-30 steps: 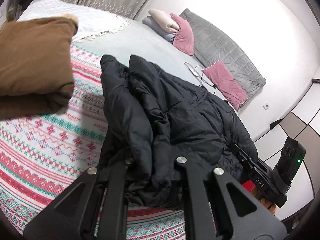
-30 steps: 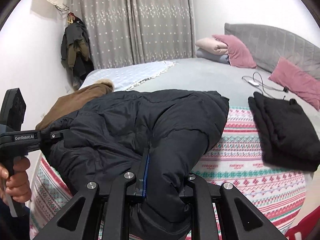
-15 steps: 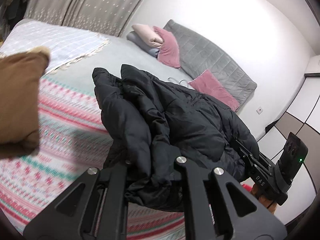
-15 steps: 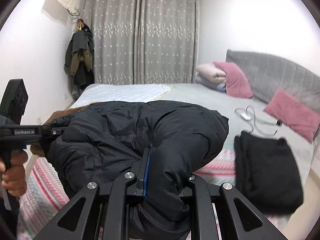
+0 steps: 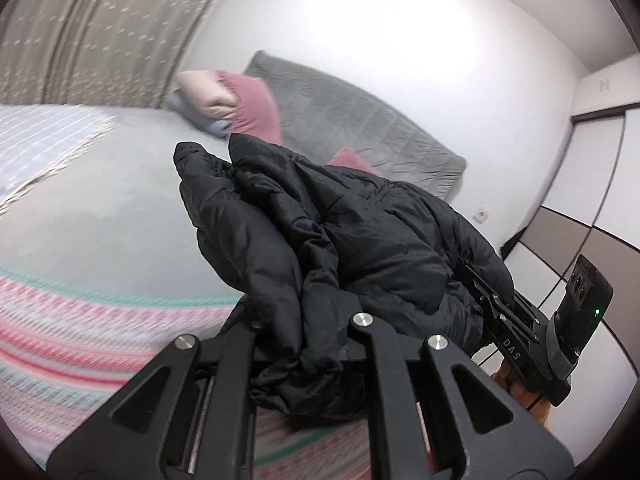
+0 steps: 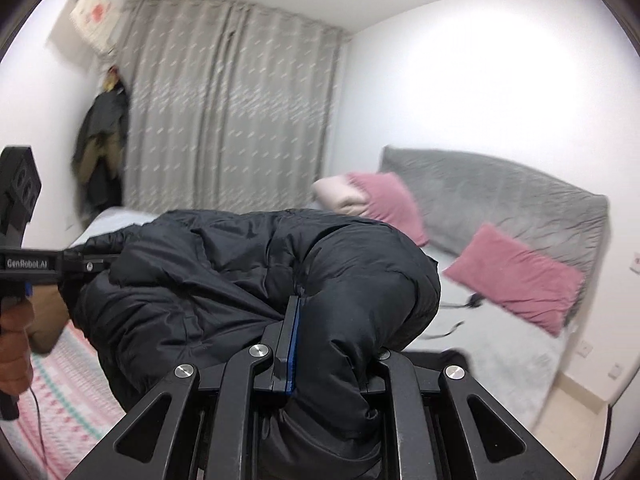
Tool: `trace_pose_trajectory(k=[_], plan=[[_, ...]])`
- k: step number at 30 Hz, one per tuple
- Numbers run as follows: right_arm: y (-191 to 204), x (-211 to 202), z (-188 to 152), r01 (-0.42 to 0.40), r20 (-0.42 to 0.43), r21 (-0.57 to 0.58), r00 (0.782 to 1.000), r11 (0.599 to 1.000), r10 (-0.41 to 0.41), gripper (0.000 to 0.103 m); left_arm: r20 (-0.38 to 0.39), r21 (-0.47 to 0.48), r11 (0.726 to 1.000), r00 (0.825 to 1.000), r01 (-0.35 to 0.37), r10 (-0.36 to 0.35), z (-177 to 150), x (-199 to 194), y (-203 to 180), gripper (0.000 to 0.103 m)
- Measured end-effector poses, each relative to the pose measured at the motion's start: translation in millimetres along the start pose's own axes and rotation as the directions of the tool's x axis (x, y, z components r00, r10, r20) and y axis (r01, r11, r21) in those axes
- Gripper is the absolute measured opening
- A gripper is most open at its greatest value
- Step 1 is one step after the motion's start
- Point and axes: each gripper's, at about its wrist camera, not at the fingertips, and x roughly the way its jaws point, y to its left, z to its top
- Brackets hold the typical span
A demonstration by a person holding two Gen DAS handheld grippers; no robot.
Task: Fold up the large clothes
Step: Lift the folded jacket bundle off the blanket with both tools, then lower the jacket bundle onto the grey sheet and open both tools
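Both grippers are clamping the black jacket (image 5: pixel 360 240), which is hanging bunched between them above the bed (image 5: pixel 100 208). The left gripper (image 5: pixel 304 344) is pinching a thick fold. The right gripper (image 6: pixel 332 344) is squeezing padded cloth against its blue pad. Only the left wrist view is showing the striped blanket (image 5: pixel 60 328) spreading under the jacket and the wardrobe doors (image 5: pixel 592 184) at the right edge. Only the right wrist view is showing the curtain (image 6: pixel 224 112), clothes hanging in the corner (image 6: pixel 100 152) and bare floor (image 6: pixel 580 400) beside the bed. Pink pillows (image 6: pixel 516 276) are lying against the grey headboard (image 6: pixel 500 192), well apart from the jacket.
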Motion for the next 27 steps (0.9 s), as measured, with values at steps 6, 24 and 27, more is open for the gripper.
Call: trace_pose_trajectory(k=[6, 24, 27], plan=[[-90.7, 7.6, -33.7, 0.132, 0.048, 0.055, 0.99, 0.99, -0.135, 0.016, -0.045, 0.064, 0.998, 0.999, 0.014, -0.011, -30.7, 92.4, -39.4, 0.012], [-185.5, 66.5, -192.1, 0.155, -0.432, 0.411, 0.901, 0.898, 0.042, 0.05, -0.308, -0.078, 0.996, 0.951, -0.045, 0.019, -153.0, 151.2, -16.2, 0.024], [-186.8, 55.0, -187.2, 0.212, -0.441, 0.446, 0.897, 0.869, 0.007, 0.057, -0.322, -0.125, 0.991, 0.947, -0.049, 0.006, -140.0, 143.8, -2.7, 0.032]])
